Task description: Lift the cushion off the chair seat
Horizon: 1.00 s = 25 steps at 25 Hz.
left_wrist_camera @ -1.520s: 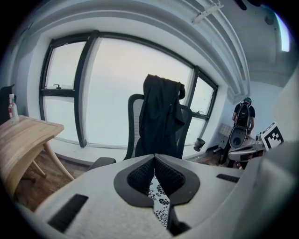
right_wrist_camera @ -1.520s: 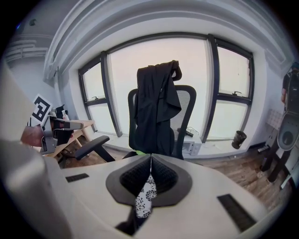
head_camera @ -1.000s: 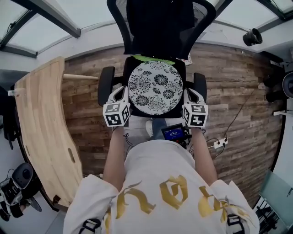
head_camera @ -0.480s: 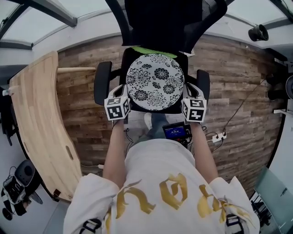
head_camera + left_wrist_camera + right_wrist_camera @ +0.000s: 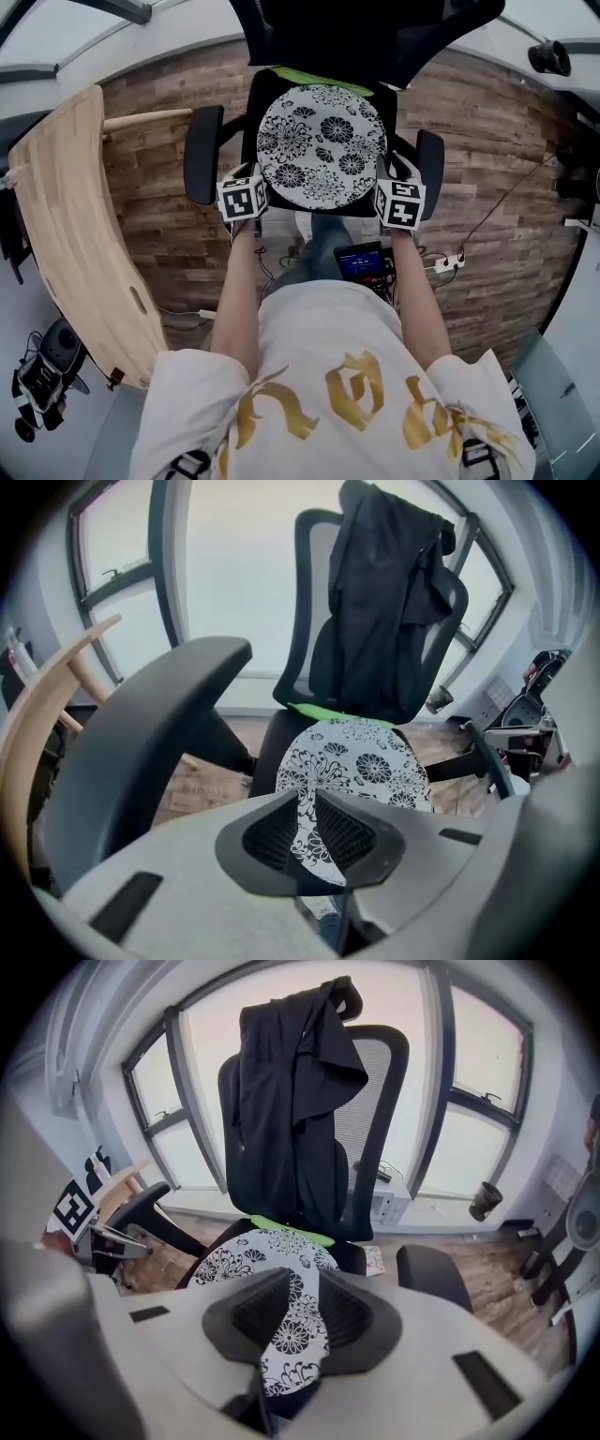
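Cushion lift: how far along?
Done: left claw and right claw flank the floral cushion at its near edge. In hand: both have just been opening, cushion edge between the jaws. Left: the whole lift; it looks to rest on the office chair seat.

Chair seat (image 5: 251, 105) bears round floral cushion (image 5: 322, 145), green pad (image 5: 314, 78) beneath rear.

A curved, pale wooden table (image 5: 66, 216) stands at the left on the wood-plank floor (image 5: 497, 169). A white power strip (image 5: 448, 263) lies on the floor at right, with a thin cable leading away. A black garment (image 5: 291, 1101) hangs before tall windows (image 5: 473, 1044). Dark camera gear (image 5: 42, 375) sits near the table's near end.
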### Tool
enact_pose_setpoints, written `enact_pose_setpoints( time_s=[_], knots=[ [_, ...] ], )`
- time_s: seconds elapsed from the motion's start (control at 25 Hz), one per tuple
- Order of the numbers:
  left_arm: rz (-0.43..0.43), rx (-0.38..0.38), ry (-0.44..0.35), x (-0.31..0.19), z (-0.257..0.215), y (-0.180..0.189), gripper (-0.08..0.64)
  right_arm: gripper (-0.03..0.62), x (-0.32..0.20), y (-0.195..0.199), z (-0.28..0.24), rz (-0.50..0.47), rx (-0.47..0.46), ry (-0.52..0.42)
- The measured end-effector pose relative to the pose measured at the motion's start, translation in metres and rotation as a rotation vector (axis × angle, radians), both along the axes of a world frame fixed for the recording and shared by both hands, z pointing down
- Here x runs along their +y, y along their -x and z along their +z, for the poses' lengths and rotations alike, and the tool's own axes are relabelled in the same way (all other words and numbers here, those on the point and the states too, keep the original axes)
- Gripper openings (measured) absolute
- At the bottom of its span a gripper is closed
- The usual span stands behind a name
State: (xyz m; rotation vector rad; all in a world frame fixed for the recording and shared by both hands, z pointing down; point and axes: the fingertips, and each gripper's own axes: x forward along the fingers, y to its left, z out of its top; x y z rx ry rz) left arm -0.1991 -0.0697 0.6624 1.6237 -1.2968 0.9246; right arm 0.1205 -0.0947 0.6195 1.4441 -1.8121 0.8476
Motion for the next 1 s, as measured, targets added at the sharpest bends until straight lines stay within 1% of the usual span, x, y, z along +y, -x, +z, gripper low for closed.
enact_pose_setpoints(
  time_s=[0.08, 0.16, 0.28, 0.4, 0.6, 0.72, 0.88, 1.0],
  knots=[
    [-0.012, -0.007, 0.028, 0.004, 0.009, 0.003, 0.051, 0.08, -0.002, -0.001, 0.009, 0.003, 0.006, 0.017],
    [-0.015, -0.009, 0.036, 0.006, 0.015, 0.003, 0.065, 0.084, -0.005, -0.004, 0.016, 0.009, 0.015, 0.018],
    [0.006, -0.008, 0.059, 0.009, 0.03, -0.003, 0.092, 0.084, -0.009, -0.01, 0.028, 0.035, 0.027, 0.017],
    [0.019, -0.023, 0.089, 0.01, 0.045, -0.003, 0.103, 0.092, -0.012, -0.012, 0.045, 0.041, 0.03, 0.043],
    [-0.022, -0.026, 0.125, 0.006, 0.071, 0.002, 0.117, 0.103, -0.021, -0.015, 0.073, 0.047, 0.024, 0.082],
    [-0.046, -0.029, 0.132, 0.004, 0.086, 0.005, 0.131, 0.107, -0.026, -0.019, 0.089, 0.053, 0.032, 0.097],
    [-0.081, -0.025, 0.165, 0.012, 0.101, 0.012, 0.133, 0.109, -0.022, -0.019, 0.113, 0.071, 0.029, 0.136],
    [-0.11, -0.021, 0.17, 0.015, 0.113, 0.013, 0.141, 0.138, -0.023, -0.019, 0.132, 0.051, 0.041, 0.169]
  ],
)
